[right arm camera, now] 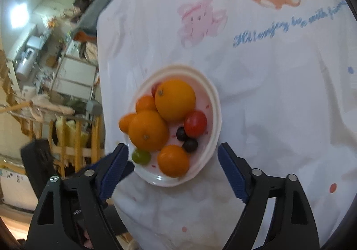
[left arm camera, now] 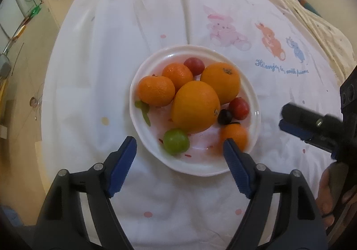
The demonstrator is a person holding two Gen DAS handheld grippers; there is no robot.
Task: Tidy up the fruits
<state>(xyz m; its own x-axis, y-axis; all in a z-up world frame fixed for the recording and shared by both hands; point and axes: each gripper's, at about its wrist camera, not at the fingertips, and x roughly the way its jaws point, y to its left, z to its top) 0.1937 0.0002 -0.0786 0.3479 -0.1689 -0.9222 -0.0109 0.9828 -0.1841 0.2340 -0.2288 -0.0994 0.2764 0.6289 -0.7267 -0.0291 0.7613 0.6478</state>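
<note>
Blue-padded black fingers of the left gripper [left arm camera: 179, 148] stand wide apart just above the near rim of a shallow white ceramic plate [left arm camera: 252, 98], with nothing between the pads. The plate rests on a white tablecloth printed with pastel bears [left arm camera: 223, 27] and holds all the fruit. Two large oranges lie at its middle: the nearer one [left arm camera: 195, 106] is egg-shaped, its long axis slanting from the near right to the far left with its stem scar at the right end; the farther one [left arm camera: 221, 81] shows its stem scar on top. Two tangerines [left arm camera: 156, 90] sit to their left, a small orange fruit [left arm camera: 236, 136] touches the left gripper's right fingertip in this view, and a green grape [left arm camera: 176, 140] lies between the fingers. Red cherry tomatoes [left arm camera: 238, 108] and a dark grape [left arm camera: 224, 116] lie on the right side.

From the right wrist, the right gripper [right arm camera: 173, 153] also stands open, straddling the plate's near edge, empty.
</note>
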